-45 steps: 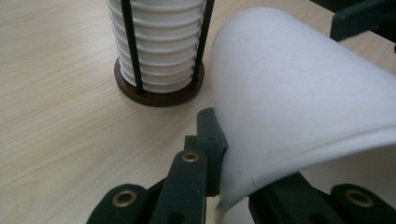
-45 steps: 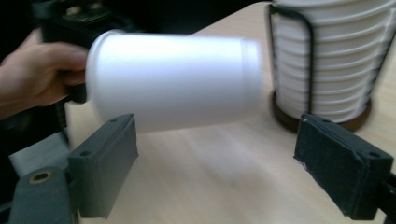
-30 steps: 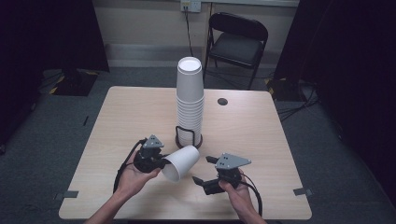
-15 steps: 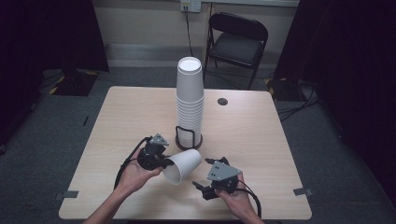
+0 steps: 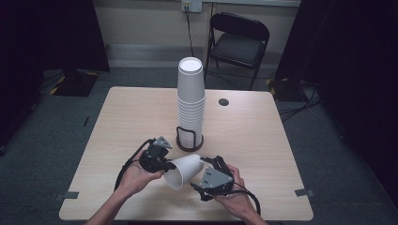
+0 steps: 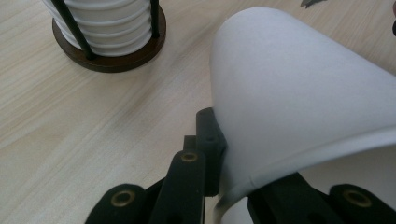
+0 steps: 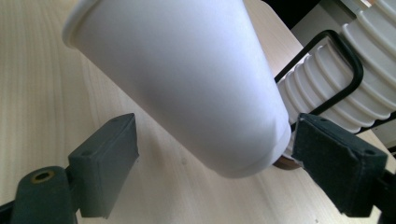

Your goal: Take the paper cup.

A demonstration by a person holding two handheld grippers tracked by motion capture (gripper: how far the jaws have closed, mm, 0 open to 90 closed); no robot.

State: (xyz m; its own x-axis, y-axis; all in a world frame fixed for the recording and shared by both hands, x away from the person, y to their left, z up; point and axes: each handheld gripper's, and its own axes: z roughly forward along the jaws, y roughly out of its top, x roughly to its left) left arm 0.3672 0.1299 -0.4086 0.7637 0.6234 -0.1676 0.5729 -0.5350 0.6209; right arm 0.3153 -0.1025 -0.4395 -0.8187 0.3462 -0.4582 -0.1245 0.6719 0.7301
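Note:
A white paper cup [image 5: 185, 169] lies tilted just above the table, rim toward the person. My left gripper [image 5: 167, 164] is shut on the cup's rim [image 6: 243, 186], one jaw outside the wall and one inside. My right gripper [image 5: 204, 173] is open, its jaws either side of the cup's [image 7: 187, 74] base end. The right pad [image 7: 336, 163] sits close to the base and the left pad [image 7: 107, 163] stands apart. Its jaws have just been opening a little. A tall stack of white cups [image 5: 191, 103] stands in a black wire holder [image 5: 189, 140] behind.
The wooden table [image 5: 117, 122] has a dark grommet hole [image 5: 224, 101] at the back right. A folding chair [image 5: 239, 42] stands beyond the far edge. The holder's round base [image 6: 112, 58] is close ahead of the left gripper.
The right gripper has shifted left toward the cup, so its jaws now straddle the base end. The left gripper and the cup have barely moved.

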